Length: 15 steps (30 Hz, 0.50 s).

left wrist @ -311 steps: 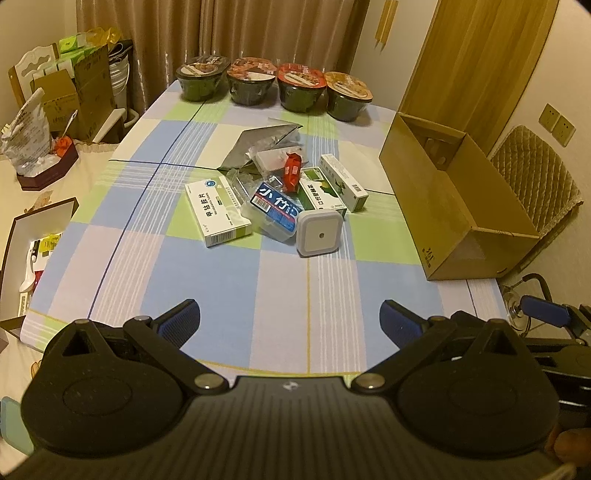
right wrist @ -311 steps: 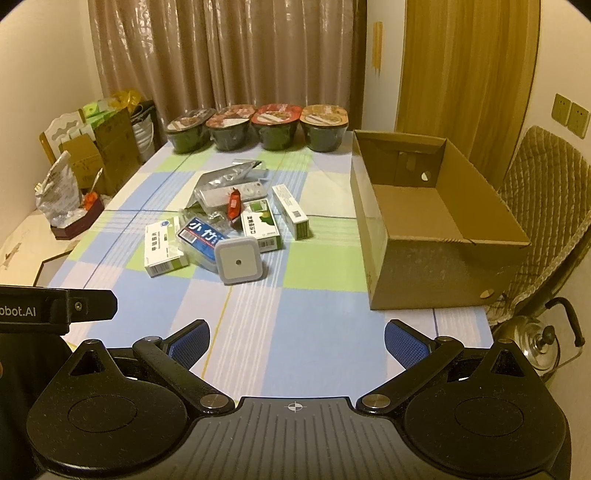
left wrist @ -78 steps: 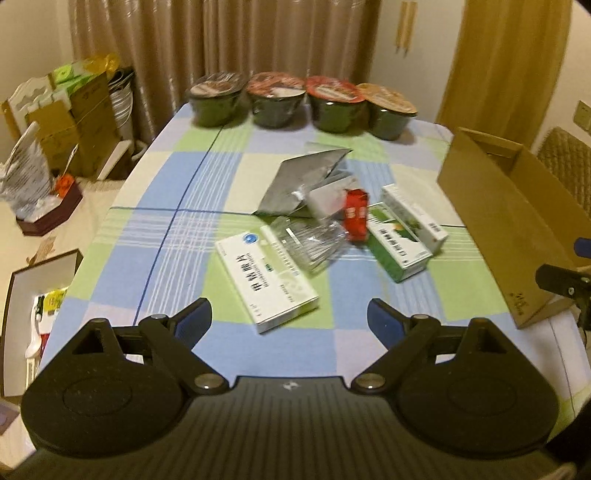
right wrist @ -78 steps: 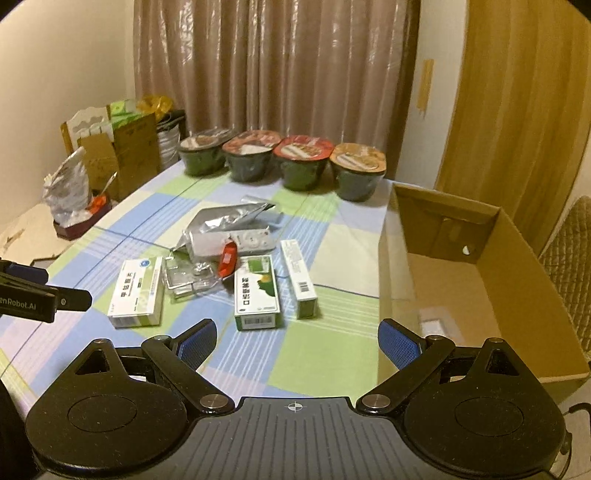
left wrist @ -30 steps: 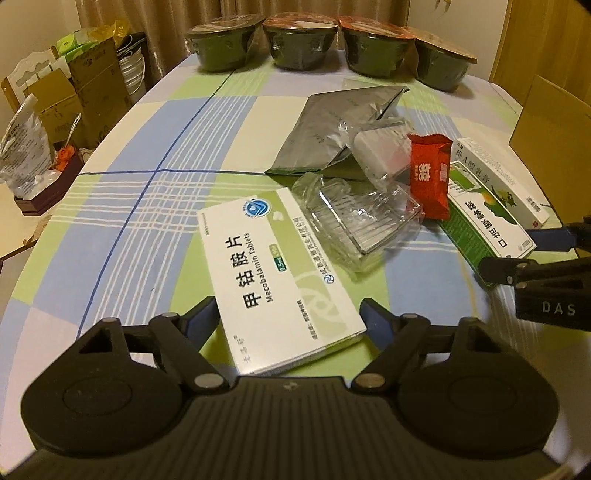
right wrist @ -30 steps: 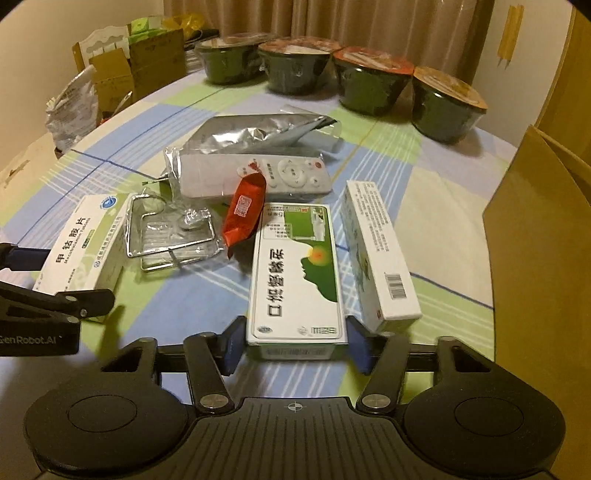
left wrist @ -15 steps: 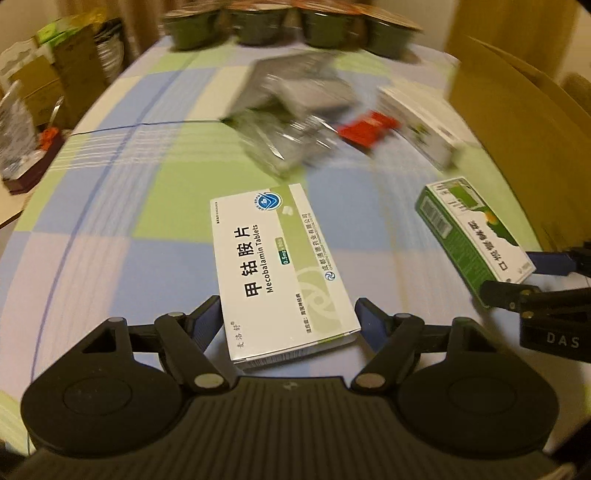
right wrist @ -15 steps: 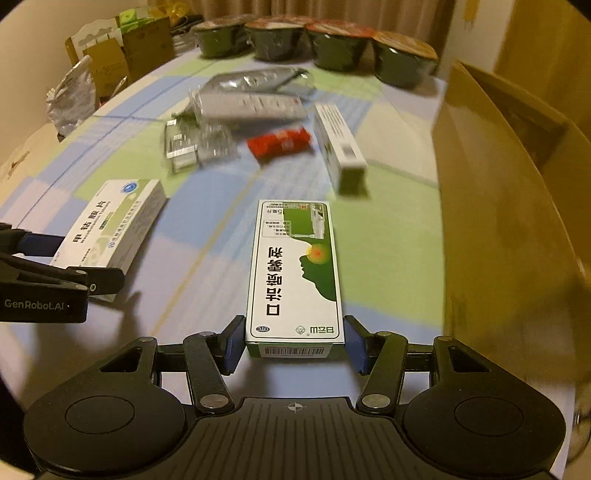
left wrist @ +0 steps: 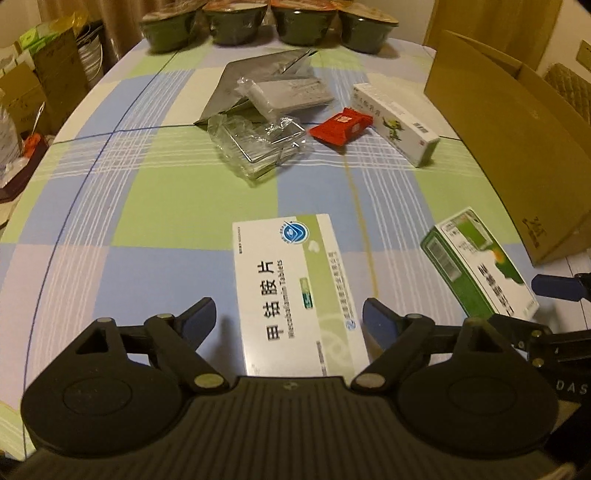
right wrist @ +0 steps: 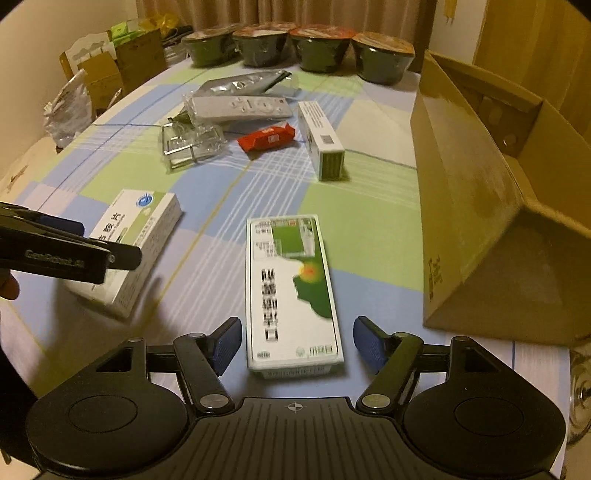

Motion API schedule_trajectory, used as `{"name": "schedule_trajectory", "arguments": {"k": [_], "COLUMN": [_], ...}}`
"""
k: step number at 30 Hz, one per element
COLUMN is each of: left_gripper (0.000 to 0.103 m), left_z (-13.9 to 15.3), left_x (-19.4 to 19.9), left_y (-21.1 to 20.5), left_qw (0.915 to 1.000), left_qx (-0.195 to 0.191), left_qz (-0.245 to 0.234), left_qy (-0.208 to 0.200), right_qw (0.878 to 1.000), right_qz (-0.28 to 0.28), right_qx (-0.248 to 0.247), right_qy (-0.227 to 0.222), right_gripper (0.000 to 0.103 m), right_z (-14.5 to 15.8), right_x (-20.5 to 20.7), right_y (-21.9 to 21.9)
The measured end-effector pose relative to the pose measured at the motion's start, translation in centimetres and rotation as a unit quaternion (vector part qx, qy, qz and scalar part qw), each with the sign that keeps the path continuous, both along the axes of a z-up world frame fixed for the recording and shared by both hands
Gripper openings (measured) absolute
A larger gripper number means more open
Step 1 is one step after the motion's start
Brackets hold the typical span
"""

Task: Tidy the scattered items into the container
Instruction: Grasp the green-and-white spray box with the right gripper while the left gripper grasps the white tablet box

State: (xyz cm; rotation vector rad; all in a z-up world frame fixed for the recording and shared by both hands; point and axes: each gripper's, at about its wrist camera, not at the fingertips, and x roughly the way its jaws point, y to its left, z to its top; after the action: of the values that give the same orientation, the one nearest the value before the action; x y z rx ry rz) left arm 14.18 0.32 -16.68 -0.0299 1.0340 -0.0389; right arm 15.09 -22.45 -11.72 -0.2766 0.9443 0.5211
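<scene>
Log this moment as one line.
left gripper: open around white tablet box | right gripper: open around green box | both boxes outside cardboard box

Along the far edge of the tabletop (left wrist: 155, 192), four bowls (left wrist: 240, 18) in a row. Toward the middle, pouch (left wrist: 258, 70), remote (right wrist: 240, 107), clear tray (left wrist: 258, 144), snack bar (left wrist: 341, 125) and slim box (left wrist: 395, 123) clustered. At the right edge, cardboard box (right wrist: 469, 192). Near the front edge, tablet box (left wrist: 295, 291) left, medicine box (right wrist: 291, 291) right, apart.

both grippers, left (left wrist: 289, 321) and right (right wrist: 297, 341), jaws spread wide.
</scene>
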Motion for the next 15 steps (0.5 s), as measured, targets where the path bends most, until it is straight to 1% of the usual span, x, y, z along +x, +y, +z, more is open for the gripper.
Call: {"name": "schedule_trajectory", "arguments": {"k": [7, 10, 11, 12, 13, 14, 15], "left_gripper": [0.082, 0.077, 0.07, 0.068, 0.068, 0.067, 0.067], "left_z": [-1.1, -1.3, -1.4, -1.5, -1.5, -1.5, -1.4], "left_x": [0.7, 0.7, 0.6, 0.6, 0.5, 0.5, 0.5], "left_y": [-0.2, -0.1, 0.0, 0.0, -0.1, 0.0, 0.0], "left_qw": [0.9999, 0.9999, 0.9998, 0.9998, 0.9997, 0.9997, 0.9998], "left_qx": [0.004, 0.008, 0.009, 0.014, 0.019, 0.019, 0.019], "left_qz": [0.0, 0.002, 0.001, 0.0, -0.001, -0.001, 0.001], "left_qy": [0.013, 0.014, 0.015, 0.014, 0.012, 0.012, 0.011], "right_qw": [1.0, 1.0, 1.0, 0.999, 0.999, 0.999, 0.999], "right_qz": [0.015, 0.018, 0.018, 0.018, 0.018, 0.017, 0.017], "right_qx": [-0.016, -0.023, -0.025, -0.026, -0.028, -0.029, -0.028], "right_qy": [-0.005, 0.002, 0.003, 0.003, 0.003, 0.003, 0.003], "right_gripper": [0.073, 0.073, 0.073, 0.073, 0.072, 0.058, 0.058], "right_z": [-1.0, -1.6, -1.7, -1.8, -1.9, -1.9, -1.8], "right_x": [1.7, 2.3, 2.4, 2.5, 2.6, 2.5, 2.5], "right_y": [1.4, 1.9, 2.0, 2.1, 2.1, 2.1, 2.0]}}
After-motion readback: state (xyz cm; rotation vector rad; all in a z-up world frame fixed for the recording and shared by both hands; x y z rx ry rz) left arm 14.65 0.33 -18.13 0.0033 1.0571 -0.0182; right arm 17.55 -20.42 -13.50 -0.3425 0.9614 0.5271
